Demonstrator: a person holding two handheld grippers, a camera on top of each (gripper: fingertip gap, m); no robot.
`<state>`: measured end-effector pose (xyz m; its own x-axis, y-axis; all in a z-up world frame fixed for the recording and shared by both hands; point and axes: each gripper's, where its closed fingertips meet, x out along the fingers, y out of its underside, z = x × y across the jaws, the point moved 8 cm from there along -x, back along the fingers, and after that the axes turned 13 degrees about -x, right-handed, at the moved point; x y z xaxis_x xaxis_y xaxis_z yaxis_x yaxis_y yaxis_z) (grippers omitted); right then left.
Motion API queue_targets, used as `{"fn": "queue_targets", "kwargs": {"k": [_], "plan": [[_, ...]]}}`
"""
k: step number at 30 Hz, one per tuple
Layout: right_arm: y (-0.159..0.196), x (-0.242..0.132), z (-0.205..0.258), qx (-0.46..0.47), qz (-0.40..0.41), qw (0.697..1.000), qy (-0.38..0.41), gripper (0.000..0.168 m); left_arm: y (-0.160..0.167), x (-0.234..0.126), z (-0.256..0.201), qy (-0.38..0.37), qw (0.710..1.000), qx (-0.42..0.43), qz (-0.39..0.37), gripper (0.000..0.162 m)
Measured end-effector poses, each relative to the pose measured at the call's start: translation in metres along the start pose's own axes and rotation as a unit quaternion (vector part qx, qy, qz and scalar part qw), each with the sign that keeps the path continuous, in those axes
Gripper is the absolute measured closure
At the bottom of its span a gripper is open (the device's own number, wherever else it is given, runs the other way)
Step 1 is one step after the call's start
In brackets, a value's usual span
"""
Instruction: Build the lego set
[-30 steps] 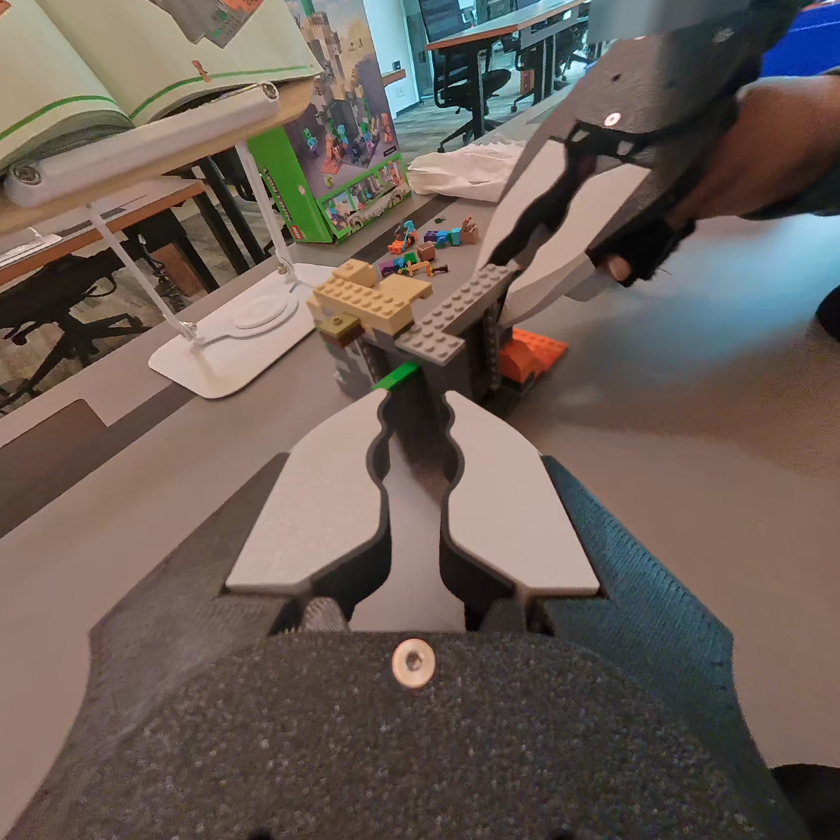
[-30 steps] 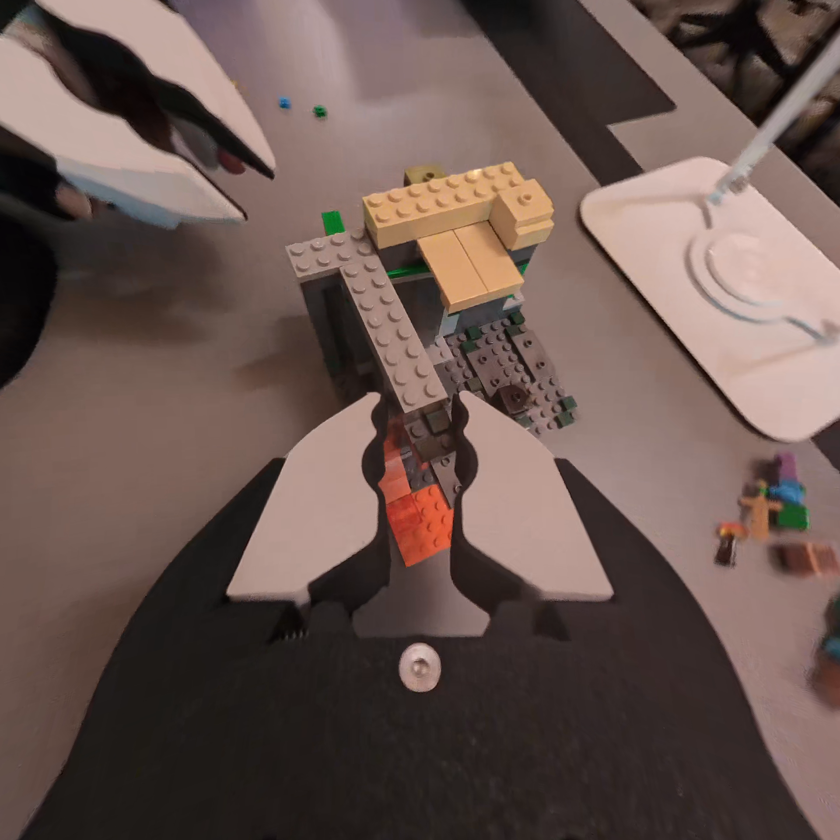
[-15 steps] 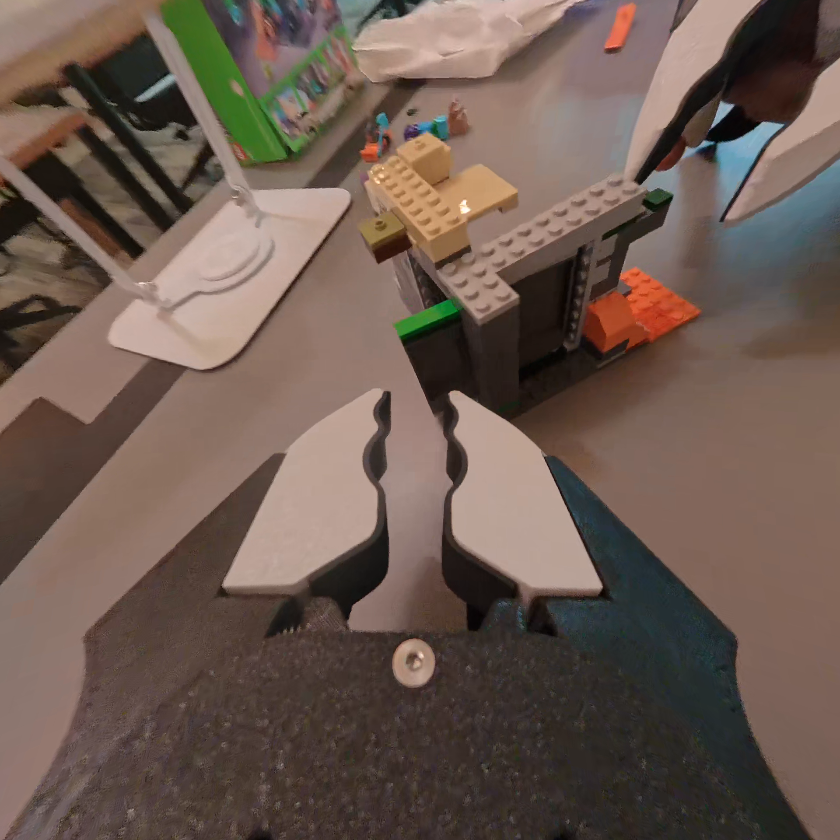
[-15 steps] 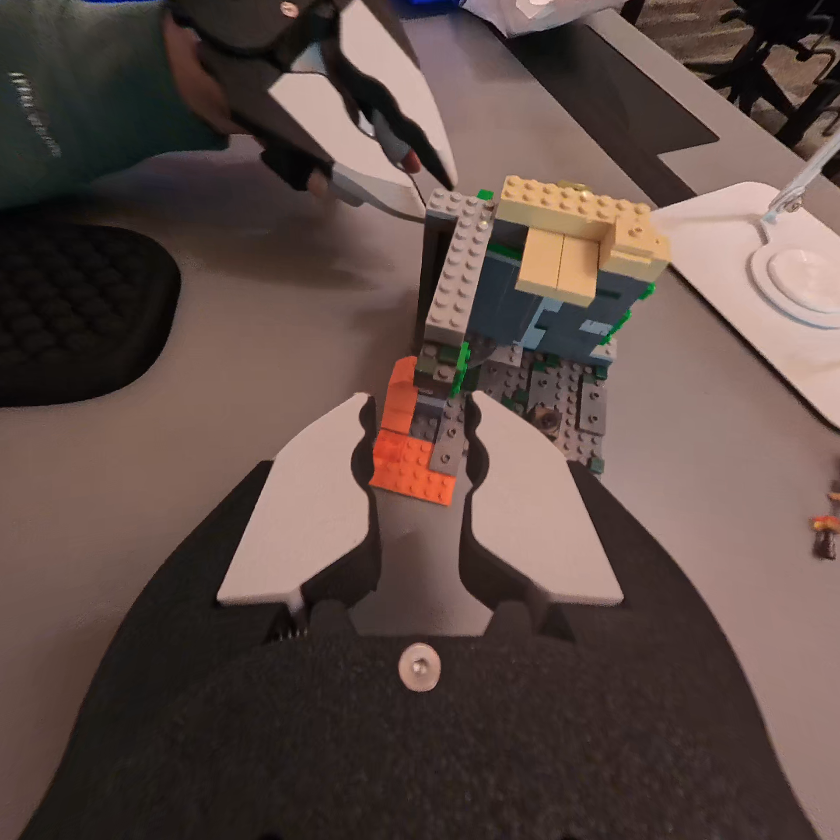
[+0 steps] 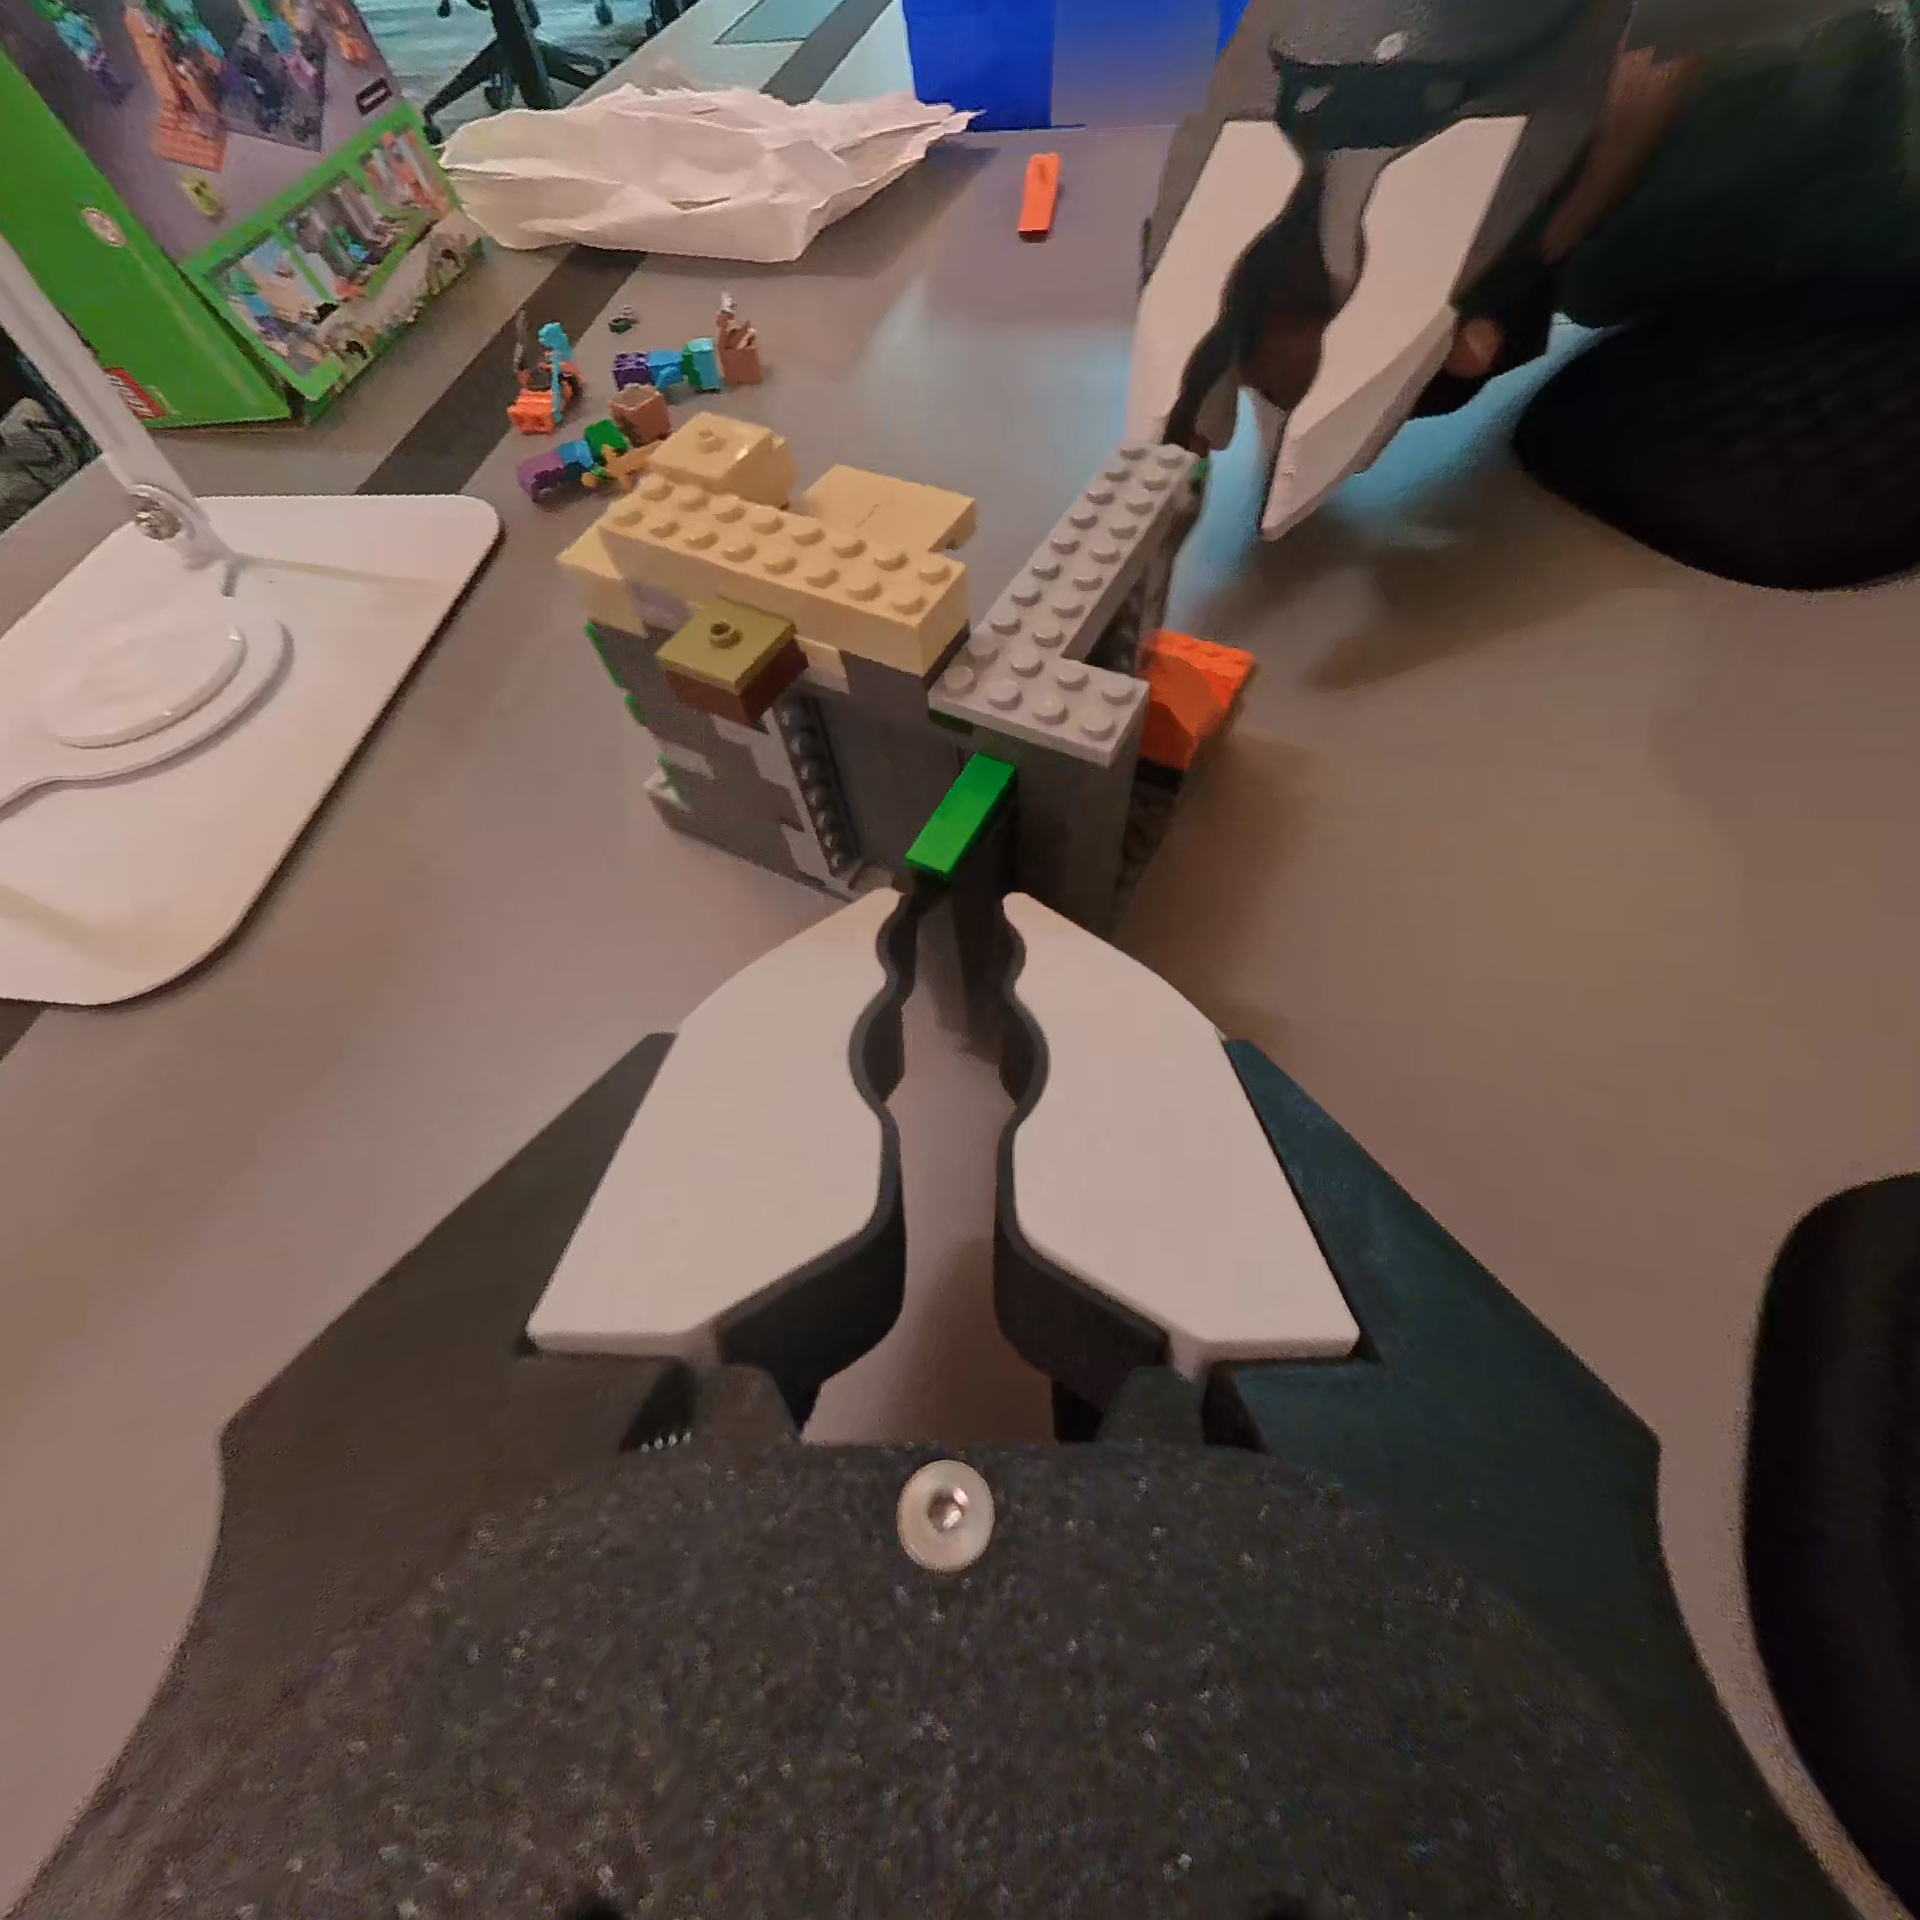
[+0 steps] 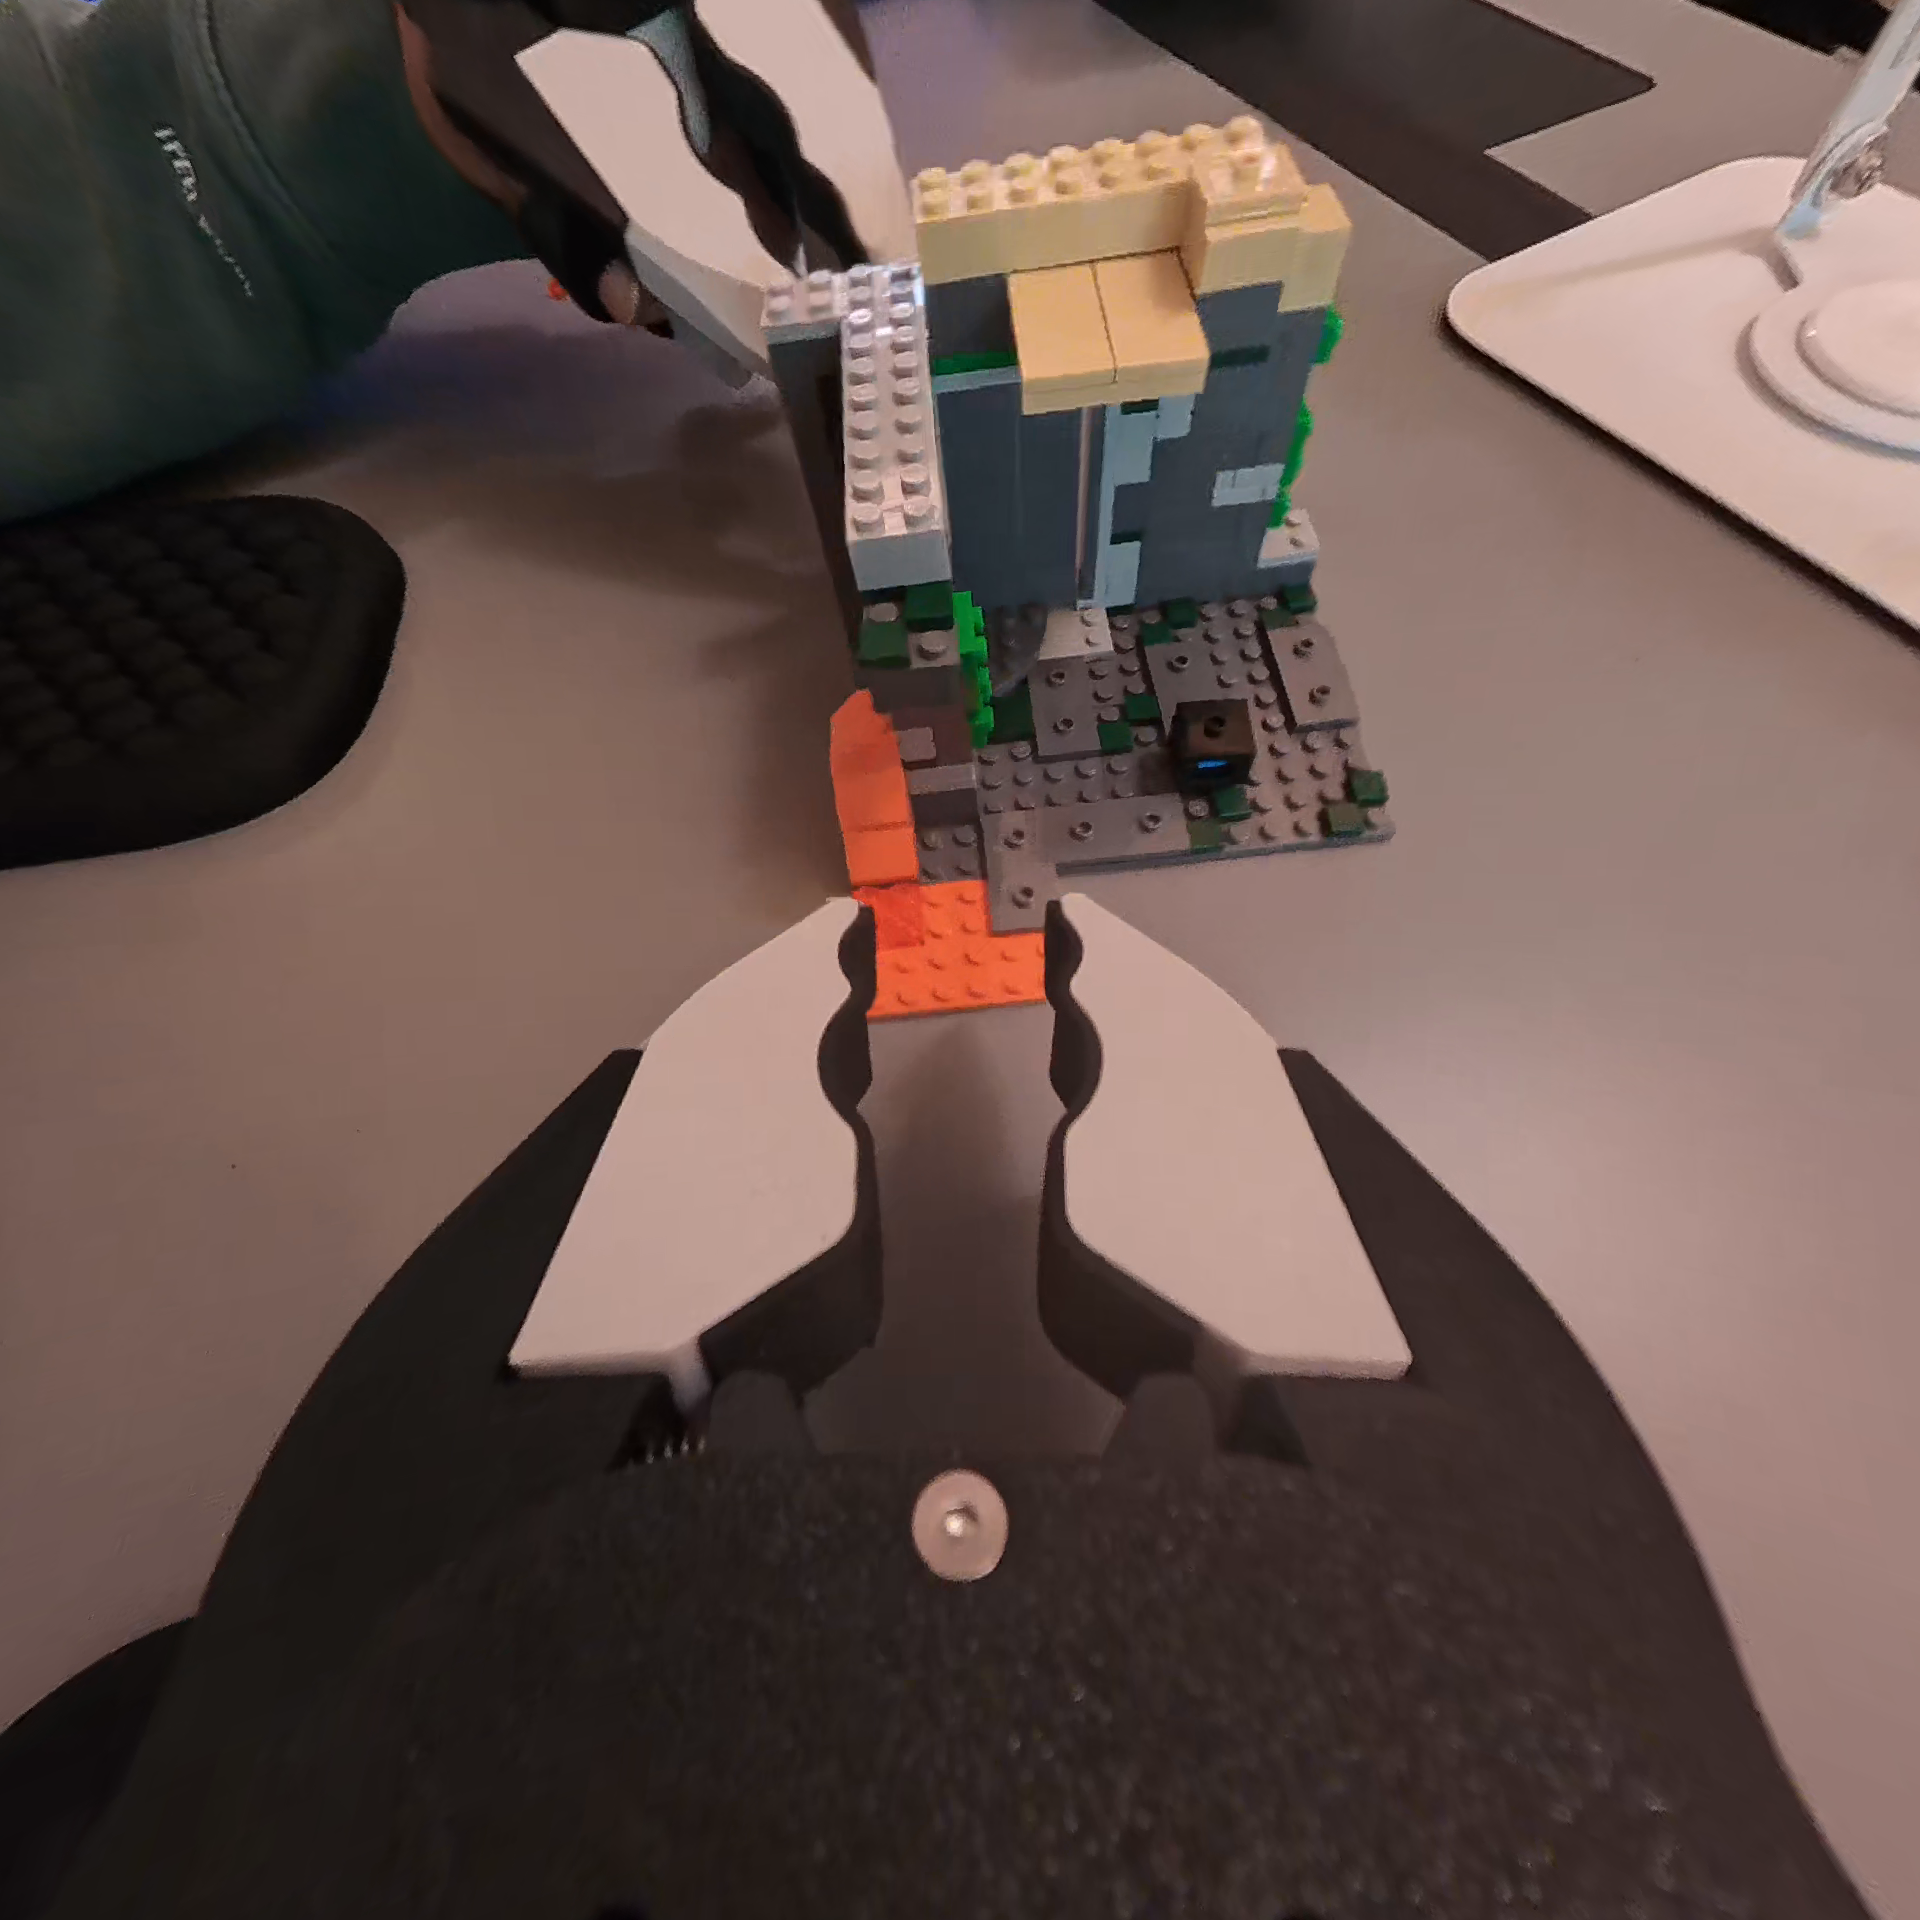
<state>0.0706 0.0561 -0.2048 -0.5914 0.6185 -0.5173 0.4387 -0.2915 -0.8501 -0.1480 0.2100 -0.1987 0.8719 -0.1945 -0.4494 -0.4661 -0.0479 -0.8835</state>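
The lego build (image 5: 831,665) stands mid-table: grey walls, a tan roof (image 5: 790,551), an L-shaped light grey plate (image 5: 1070,603) on top, a green plate (image 5: 961,816) and orange pieces (image 5: 1190,691). My left gripper (image 5: 951,909) is open a little and empty, its tips just short of the green plate. In the right wrist view the build (image 6: 1091,468) faces me with its studded grey base (image 6: 1174,769) and orange plate (image 6: 956,961). My right gripper (image 6: 953,914) is open and empty over that orange plate. It also shows in the left wrist view (image 5: 1231,478), one fingertip at the grey plate's far end.
A white stand base (image 5: 208,675) lies left of the build. Behind are a green lego box (image 5: 208,208), a crumpled white bag (image 5: 696,166), loose small pieces (image 5: 623,405) and an orange tool (image 5: 1039,192). A black pad (image 6: 177,665) lies on the other side. My right fingertips sit around 15 cm from my left ones. To the tan roof (image 5: 790,551): left tips about 6 cm, right tips about 12 cm.
My left gripper has moved in toward the build's green plate. My right gripper has dropped lower and drawn back, now seeing the build's front more level. Both stay open.
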Motion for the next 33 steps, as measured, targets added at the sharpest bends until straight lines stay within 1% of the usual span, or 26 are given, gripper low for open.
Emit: {"fn": "queue_targets", "kwargs": {"k": [3,9,12,14,16,20,24,27,29,31,33], "plan": [[0.0,0.0,0.002,0.003,-0.006,1.0,-0.009,0.138,0.001,-0.001,-0.012,0.008,1.0,0.006,0.0,0.153],[0.0,0.004,0.005,-0.009,0.004,1.0,-0.01,0.138,0.002,0.004,-0.03,0.013,1.0,0.019,-0.004,0.154],[0.001,0.007,0.007,-0.01,0.009,1.0,-0.013,0.138,0.002,0.007,-0.027,-0.008,1.0,0.015,-0.002,0.153],[0.001,0.008,0.008,-0.013,0.012,1.0,-0.013,0.138,0.002,0.008,-0.021,-0.037,0.999,0.009,0.001,0.149],[0.002,0.008,0.008,-0.016,0.015,1.0,-0.012,0.139,-0.001,0.01,-0.013,-0.081,0.997,-0.005,0.0,0.147],[0.004,0.008,0.008,-0.014,0.02,1.0,-0.013,0.139,-0.002,0.014,-0.005,-0.121,0.992,-0.023,0.0,0.145],[0.006,0.008,0.007,-0.013,0.021,1.0,-0.014,0.139,0.0,0.016,-0.003,-0.129,0.991,-0.043,-0.011,0.145],[0.006,0.007,0.008,-0.014,0.023,1.0,-0.016,0.139,0.001,0.013,0.0,-0.132,0.989,-0.06,-0.02,0.14],[0.007,0.007,0.008,-0.015,0.024,0.999,-0.016,0.139,0.002,0.01,0.0,-0.132,0.989,-0.068,-0.026,0.14],[0.007,0.006,0.008,-0.015,0.024,0.999,-0.015,0.14,0.003,0.007,0.003,-0.153,0.985,-0.074,-0.029,0.142],[0.007,0.007,0.008,-0.014,0.024,0.999,-0.016,0.14,0.003,0.007,0.003,-0.155,0.984,-0.076,-0.034,0.142]]}}
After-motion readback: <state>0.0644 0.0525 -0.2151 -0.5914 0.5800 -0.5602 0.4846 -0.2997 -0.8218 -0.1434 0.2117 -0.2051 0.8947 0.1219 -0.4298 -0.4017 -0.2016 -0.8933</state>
